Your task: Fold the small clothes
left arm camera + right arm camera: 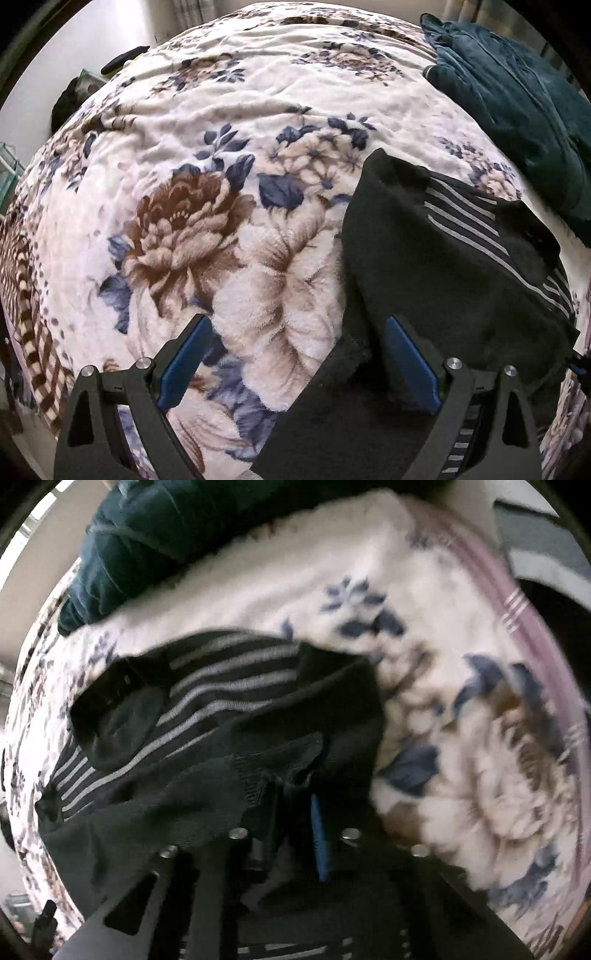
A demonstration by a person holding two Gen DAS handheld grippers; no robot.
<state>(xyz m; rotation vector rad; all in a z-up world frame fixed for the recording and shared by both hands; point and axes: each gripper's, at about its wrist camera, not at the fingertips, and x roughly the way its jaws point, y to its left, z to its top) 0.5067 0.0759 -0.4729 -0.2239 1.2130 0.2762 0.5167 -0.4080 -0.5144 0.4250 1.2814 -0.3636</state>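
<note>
The black garment with grey stripes (454, 254) lies bunched on the floral blanket (229, 155) covering the bed, near a teal garment (517, 96) piled farther back. The left tongs (297, 360) are spread wide and hold nothing, one blue pad resting on the dark fabric's near edge, apparently placed to take a hem. The right tongs (295, 812) are closed on a fold of the black garment, probably to lift it over.

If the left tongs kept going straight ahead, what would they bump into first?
Probably the flowery blanket. The left tongs are open, with mostly blanket between the blue pads and the dark striped garment lying under the right-hand pad, so that might brush first. Depth is hard to judge here.
</note>
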